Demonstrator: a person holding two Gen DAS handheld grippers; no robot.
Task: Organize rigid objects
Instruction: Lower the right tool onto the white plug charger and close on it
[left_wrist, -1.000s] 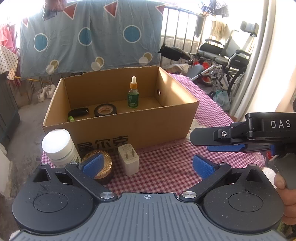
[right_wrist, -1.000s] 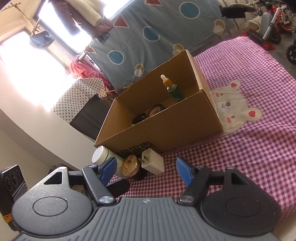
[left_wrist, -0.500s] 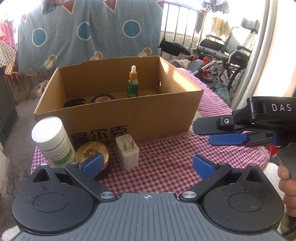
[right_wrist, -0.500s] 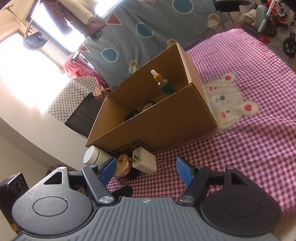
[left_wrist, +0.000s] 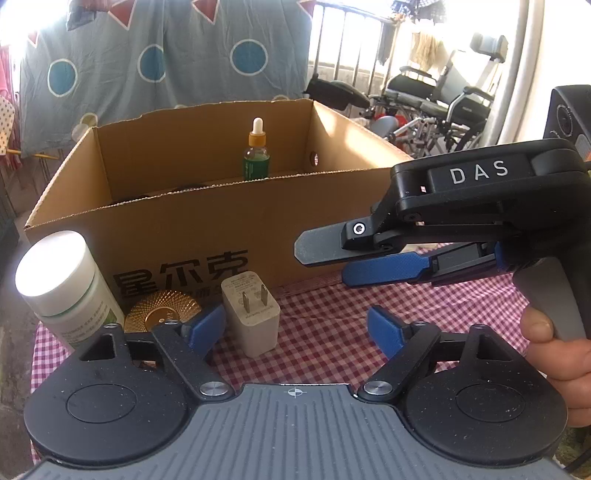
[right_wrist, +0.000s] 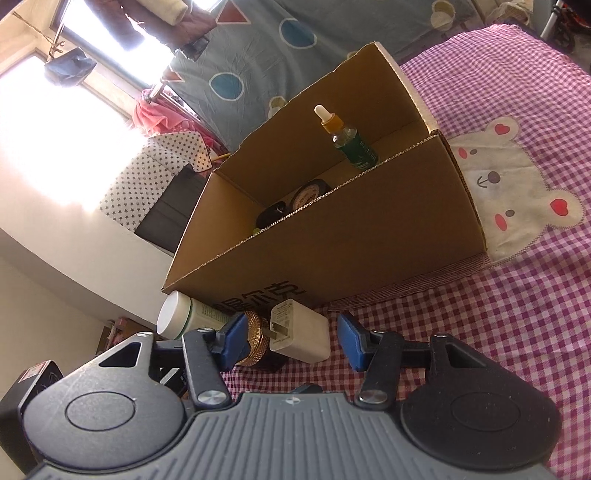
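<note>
— What's under you there?

— I'm working over a counter wearing a pink checked cloth with a bear patch. A cardboard box is sitting on it, holding a dropper bottle, a tape roll and something dark.

— And outside the box?

— A white bottle, a gold-lidded jar and a white charger are standing just in front of it.

— Your tools?

— My left hand-held gripper has just been narrowing, pads apart, charger between them, untouched. My right hand-held gripper has been narrowing too, gaping around the charger.

— The room?

— A patterned blue sheet is hanging behind, wheelchairs beside railings.
</note>
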